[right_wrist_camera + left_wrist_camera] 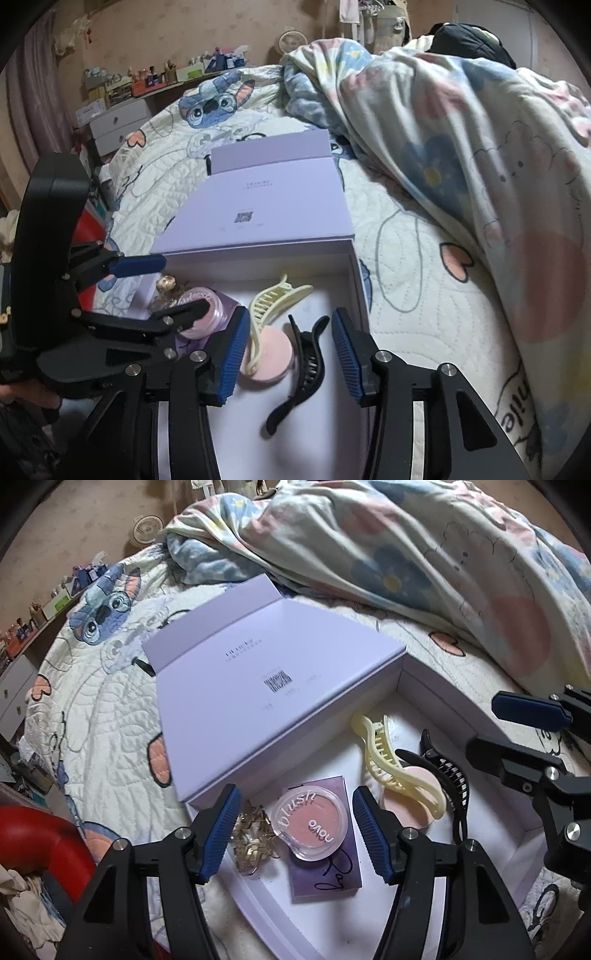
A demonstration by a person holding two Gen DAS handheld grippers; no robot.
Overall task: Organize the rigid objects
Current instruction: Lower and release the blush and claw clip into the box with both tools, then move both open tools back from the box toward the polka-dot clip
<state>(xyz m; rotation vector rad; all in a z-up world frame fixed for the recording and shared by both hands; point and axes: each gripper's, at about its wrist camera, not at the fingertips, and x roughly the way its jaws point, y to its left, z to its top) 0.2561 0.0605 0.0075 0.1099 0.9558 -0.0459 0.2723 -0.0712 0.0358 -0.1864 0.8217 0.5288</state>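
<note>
Both hanging wide open, empty: left gripper (295, 830) straddling blush (309, 825), right gripper (288, 358) framing black clip (301, 373) running lower-left to upper-right.

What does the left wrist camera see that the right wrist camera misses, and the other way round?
Only the left wrist view shows the blush compact's printed lid, the purple palette's full face, and the gold hair clip clearly.

Only the right wrist view shows the cluttered shelf and white drawers beside the bed.

Both show the lavender box with its lid folded back, the yellow claw clip, black claw clip, pink puff, floral blanket, and both grippers open, left and right.
</note>
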